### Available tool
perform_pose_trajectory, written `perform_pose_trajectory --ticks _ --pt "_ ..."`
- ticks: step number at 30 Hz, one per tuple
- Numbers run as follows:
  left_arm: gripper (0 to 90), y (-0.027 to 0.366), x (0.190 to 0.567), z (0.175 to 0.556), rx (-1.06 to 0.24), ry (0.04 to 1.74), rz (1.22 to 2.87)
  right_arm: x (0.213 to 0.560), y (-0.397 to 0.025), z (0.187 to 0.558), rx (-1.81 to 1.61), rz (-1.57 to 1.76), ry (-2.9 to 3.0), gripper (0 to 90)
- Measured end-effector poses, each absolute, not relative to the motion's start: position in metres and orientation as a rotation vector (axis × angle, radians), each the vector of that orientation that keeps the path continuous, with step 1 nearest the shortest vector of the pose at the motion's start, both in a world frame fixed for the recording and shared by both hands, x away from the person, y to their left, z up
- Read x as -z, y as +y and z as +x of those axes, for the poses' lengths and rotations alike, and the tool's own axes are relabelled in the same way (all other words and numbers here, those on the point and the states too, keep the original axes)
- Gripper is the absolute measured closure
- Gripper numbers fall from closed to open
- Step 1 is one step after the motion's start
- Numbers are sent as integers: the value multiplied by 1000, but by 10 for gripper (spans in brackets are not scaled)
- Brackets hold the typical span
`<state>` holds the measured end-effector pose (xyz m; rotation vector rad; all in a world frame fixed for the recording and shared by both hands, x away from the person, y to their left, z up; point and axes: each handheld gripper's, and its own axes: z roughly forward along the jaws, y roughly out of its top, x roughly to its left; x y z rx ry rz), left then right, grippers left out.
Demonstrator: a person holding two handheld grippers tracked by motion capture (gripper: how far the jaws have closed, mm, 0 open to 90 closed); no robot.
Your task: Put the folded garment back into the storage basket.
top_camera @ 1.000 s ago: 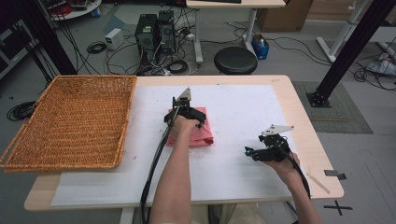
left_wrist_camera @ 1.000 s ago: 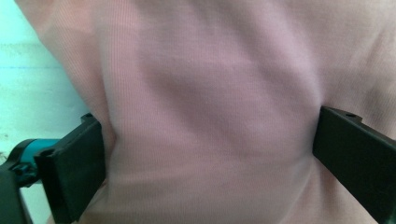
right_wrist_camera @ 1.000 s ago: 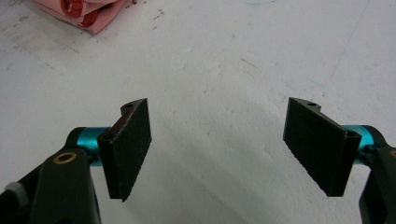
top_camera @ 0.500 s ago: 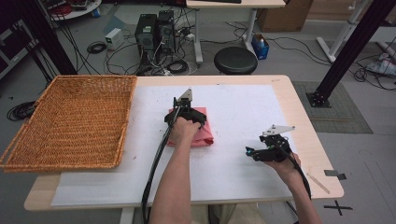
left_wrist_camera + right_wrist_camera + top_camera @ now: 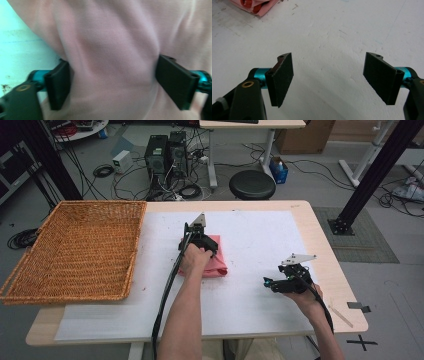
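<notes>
At nine o'clock on the tabletop (image 5: 327,270), seen from the high view: a wide wicker basket (image 5: 75,250), shallow, its right rim resting on the white sheet (image 5: 260,240) that covers most of the surface.

Near the centre, just toward twelve o'clock: a folded pink cloth (image 5: 218,261) lying flat on the sheet, well apart from the basket. Pressed down onto its nine o'clock edge: the left gripper (image 5: 194,236), held by the left hand (image 5: 195,261), a black cable trailing back toward six o'clock along the forearm, a grey three-cornered plate standing on top. In the left gripper view: jaws spread wide, pink cloth (image 5: 110,50) bulging up between them and touching both pads (image 5: 58,83), fabric not yet pinched; a strip of white sheet (image 5: 20,50) visible at nine o'clock of that view. So: released, straddling the cloth, not clamped on it.

Toward four o'clock on the table, well apart from the cloth: the right gripper (image 5: 269,284) in the right hand (image 5: 305,295), lying low over the sheet, jaws pointing toward nine o'clock. In the right gripper view: both pads (image 5: 283,77) wide apart with only bare white sheet (image 5: 329,37) between them, a corner of the pink cloth (image 5: 255,6) far off at eleven o'clock. Released as well, gripping nothing.
</notes>
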<state>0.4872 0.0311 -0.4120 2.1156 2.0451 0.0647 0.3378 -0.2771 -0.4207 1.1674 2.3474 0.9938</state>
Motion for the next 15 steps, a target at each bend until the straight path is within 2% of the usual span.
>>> perform_pose_trajectory --ticks 3,4,5,6,9,12,15 --pt "281 34 411 487 -57 2030 2120 420 -277 337 -997 1173 2344 240" --pt "336 36 410 487 -52 2020 2121 421 -278 337 -994 1169 2344 240" --pt "336 37 409 486 -42 2012 2125 421 -278 337 -994 1169 2344 240" --pt "400 37 408 486 -35 2000 2115 420 -277 337 -991 1174 2347 240" --pt "509 35 408 485 -22 1973 2117 420 -276 336 -993 1170 2346 241" --pt "575 33 407 484 -20 1948 2124 420 -276 336 -992 1168 2346 241" --pt "603 31 407 482 -33 1932 2135 420 -277 336 -991 1173 2346 242"
